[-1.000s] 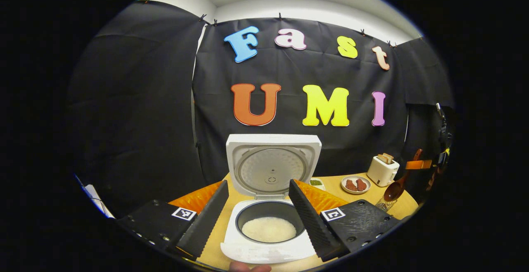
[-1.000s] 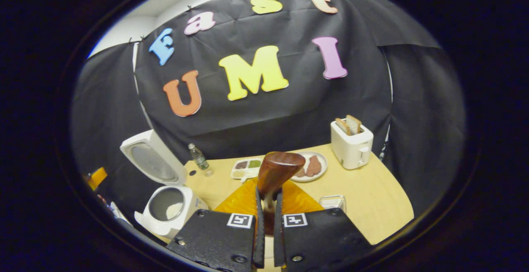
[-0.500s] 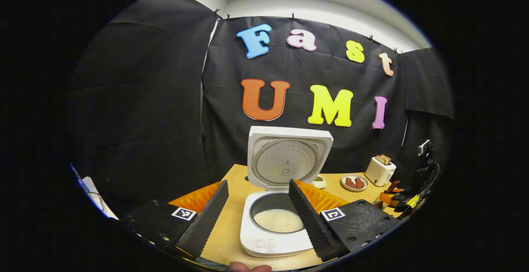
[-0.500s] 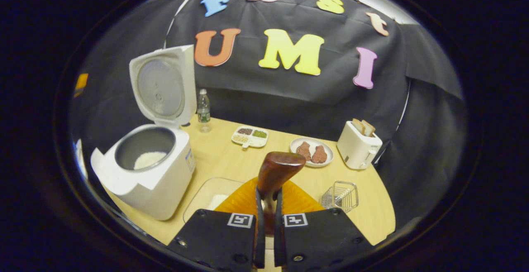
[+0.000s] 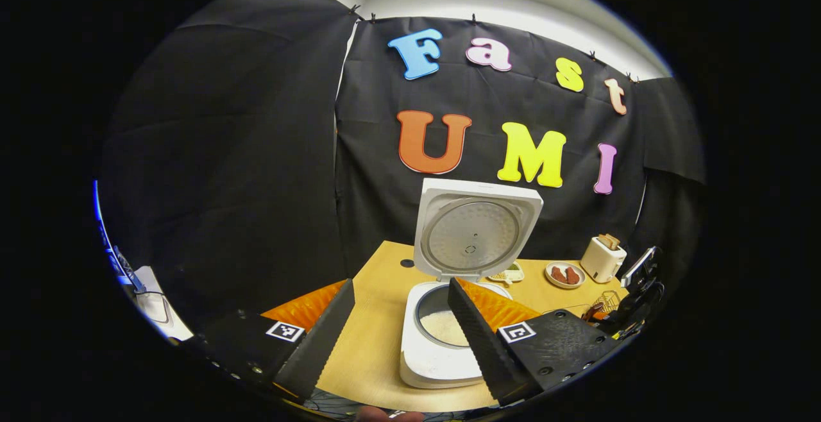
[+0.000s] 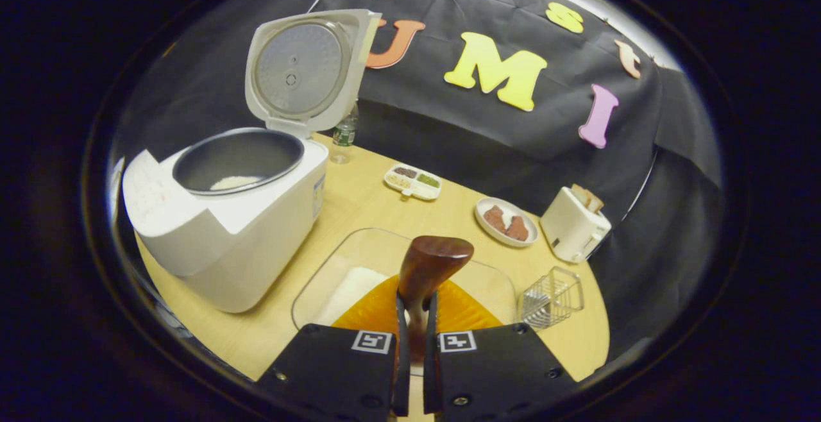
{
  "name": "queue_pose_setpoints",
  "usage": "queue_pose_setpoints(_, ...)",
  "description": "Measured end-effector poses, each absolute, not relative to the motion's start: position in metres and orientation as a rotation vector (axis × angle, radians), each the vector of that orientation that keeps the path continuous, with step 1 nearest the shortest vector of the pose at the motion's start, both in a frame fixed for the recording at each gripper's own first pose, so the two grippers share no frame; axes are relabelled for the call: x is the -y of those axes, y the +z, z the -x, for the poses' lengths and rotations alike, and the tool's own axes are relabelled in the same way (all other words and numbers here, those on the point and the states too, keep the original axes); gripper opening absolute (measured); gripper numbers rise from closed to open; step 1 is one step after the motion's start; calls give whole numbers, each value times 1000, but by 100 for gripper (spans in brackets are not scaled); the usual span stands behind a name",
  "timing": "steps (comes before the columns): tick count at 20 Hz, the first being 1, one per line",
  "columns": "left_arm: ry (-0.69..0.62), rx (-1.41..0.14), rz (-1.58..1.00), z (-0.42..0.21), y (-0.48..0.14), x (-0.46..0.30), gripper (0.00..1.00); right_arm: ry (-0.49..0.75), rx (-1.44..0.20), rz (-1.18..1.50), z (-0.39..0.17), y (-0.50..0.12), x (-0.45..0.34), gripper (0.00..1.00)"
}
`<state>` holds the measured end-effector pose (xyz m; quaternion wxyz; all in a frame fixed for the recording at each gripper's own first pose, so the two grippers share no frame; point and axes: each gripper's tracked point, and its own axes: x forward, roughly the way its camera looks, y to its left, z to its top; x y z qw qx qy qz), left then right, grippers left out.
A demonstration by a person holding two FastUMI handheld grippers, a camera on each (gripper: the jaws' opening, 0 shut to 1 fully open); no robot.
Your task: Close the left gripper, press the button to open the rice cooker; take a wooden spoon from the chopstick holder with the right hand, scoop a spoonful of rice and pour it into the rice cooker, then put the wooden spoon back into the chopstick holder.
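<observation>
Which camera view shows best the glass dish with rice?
The right gripper view: the glass dish lies close, just beyond the right gripper, rice visible inside. In the left gripper view I cannot make it out behind that gripper's own finger.

There was one rice cooker [image 6: 224,217], one wooden spoon [image 6: 428,267], one wire chopstick holder [image 6: 551,297] and one clear glass dish [image 6: 359,268] of rice. One toaster [image 6: 573,226] held two slices of bread [image 6: 587,199]. One plate [image 6: 490,228] carried two pieces of meat [image 6: 505,223]. One divided tray [image 6: 412,182] had three compartments. One water bottle [image 6: 345,133] stood on the one worktop [image 6: 365,207]. Two grippers were counted: the left gripper [image 5: 401,326] and the right gripper [image 6: 414,351].
</observation>
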<state>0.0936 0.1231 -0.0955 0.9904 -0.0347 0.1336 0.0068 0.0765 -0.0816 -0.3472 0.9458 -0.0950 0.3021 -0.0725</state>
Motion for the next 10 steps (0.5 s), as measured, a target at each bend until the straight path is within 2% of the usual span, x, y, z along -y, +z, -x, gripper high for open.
queue_pose_setpoints(4, 36, -283, 68, -86, -101, -125, 95, -130, -622, -72, -89, -348, 56, 14)
queue_pose_setpoints(10, 48, -297, 54, -76, -104, -120, 94, -160, -598, -496, -95, -328, 73, 14)
